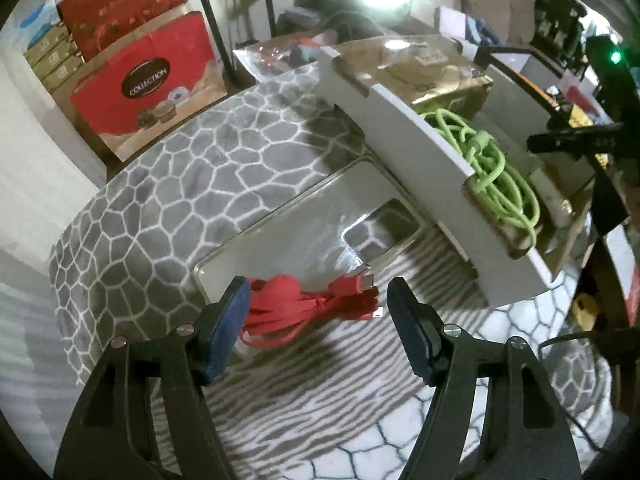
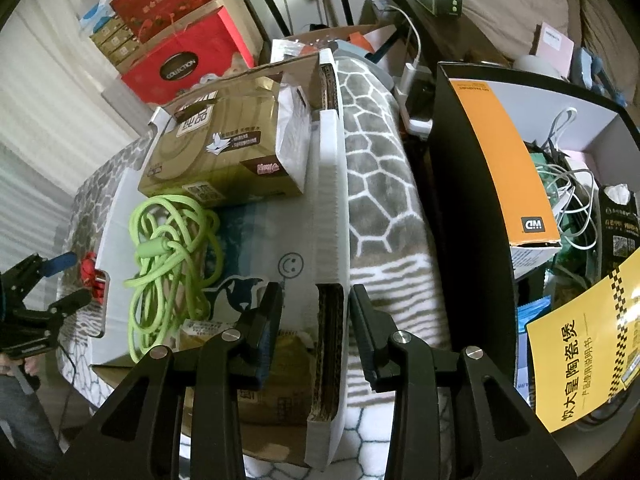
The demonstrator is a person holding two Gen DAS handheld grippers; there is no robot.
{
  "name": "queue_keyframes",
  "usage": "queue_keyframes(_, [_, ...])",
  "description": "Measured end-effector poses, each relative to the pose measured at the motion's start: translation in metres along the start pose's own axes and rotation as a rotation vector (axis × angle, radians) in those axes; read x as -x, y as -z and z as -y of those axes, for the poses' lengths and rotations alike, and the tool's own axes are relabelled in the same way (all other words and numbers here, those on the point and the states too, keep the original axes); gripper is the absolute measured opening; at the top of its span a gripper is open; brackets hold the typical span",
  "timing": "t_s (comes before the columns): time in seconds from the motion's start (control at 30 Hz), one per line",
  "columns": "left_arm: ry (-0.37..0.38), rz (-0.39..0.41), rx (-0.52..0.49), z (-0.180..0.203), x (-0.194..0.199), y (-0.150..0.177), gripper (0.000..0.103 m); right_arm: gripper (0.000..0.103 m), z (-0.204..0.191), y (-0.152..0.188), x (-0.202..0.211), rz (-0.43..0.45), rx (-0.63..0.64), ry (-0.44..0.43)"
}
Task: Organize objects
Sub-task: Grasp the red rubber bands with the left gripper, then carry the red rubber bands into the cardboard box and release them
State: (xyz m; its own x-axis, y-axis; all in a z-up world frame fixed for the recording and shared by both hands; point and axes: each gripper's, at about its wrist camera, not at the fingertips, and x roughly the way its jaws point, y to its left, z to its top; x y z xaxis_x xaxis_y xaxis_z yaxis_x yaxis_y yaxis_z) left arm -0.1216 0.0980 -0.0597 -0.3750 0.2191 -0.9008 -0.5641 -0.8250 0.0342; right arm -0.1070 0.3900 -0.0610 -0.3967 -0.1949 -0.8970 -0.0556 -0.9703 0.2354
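Note:
A bundled red cable [image 1: 320,304] lies on a clear phone case [image 1: 304,216] on the patterned blanket. My left gripper [image 1: 318,300] is open, its fingers on either side of the red cable, just above it. A white cardboard box [image 1: 400,120] holds a coiled green cable [image 1: 496,172] and a gold tissue pack [image 1: 432,72]. My right gripper [image 2: 316,308] is open, its fingers straddling the box's right wall [image 2: 330,240]. The green cable [image 2: 168,256], tissue pack [image 2: 224,152] and left gripper [image 2: 68,280] show in the right wrist view.
Red gift boxes [image 1: 148,80] stand at the back left. A black box with an orange insert [image 2: 504,160] and tangled white wires [image 2: 568,184] stands right of the blanket. A yellow booklet [image 2: 584,344] lies at the right.

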Motion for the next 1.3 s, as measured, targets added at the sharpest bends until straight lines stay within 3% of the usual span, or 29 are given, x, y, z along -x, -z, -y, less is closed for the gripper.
queue_keyframes(0.13, [-0.045, 0.015, -0.027, 0.005, -0.007, 0.001, 0.072, 0.036, 0.000, 0.000, 0.000, 0.001, -0.003, -0.002])
queue_keyframes(0.27, [-0.047, 0.051, -0.048, 0.009, -0.008, 0.000, 0.054, 0.036, 0.000, 0.000, 0.000, 0.000, -0.002, -0.002])
queue_keyframes(0.3, [-0.048, 0.062, -0.049, 0.009, -0.007, -0.001, 0.049, 0.036, 0.000, 0.000, 0.000, 0.001, -0.002, -0.003])
queue_keyframes(0.37, [-0.005, 0.070, -0.035, 0.008, -0.003, -0.002, 0.017, 0.036, -0.001, 0.000, 0.000, 0.001, -0.003, -0.003])
queue_keyframes(0.4, [0.021, 0.063, -0.024, 0.008, -0.002, -0.003, 0.017, 0.036, -0.001, 0.000, -0.001, 0.001, -0.002, -0.002])
queue_keyframes(0.53, [0.002, 0.055, -0.042, 0.010, -0.002, -0.006, 0.016, 0.036, -0.001, 0.001, -0.001, 0.001, -0.003, -0.003])
queue_keyframes(0.73, [0.035, 0.101, 0.052, -0.001, 0.019, -0.014, 0.015, 0.036, 0.000, 0.000, 0.000, 0.001, -0.005, -0.011])
queue_keyframes(0.97, [0.204, 0.213, 0.124, -0.005, 0.066, -0.039, 0.014, 0.036, 0.000, 0.001, 0.001, 0.003, -0.010, -0.016])
queue_keyframes(1.13, [0.298, 0.234, 0.090, 0.021, 0.083, -0.065, 0.014, 0.036, 0.000, 0.001, 0.004, 0.009, -0.013, -0.022])
queue_keyframes(1.3, [0.314, 0.220, 0.029, 0.061, 0.075, -0.093, 0.014, 0.036, 0.002, 0.002, 0.007, 0.014, -0.016, -0.022])
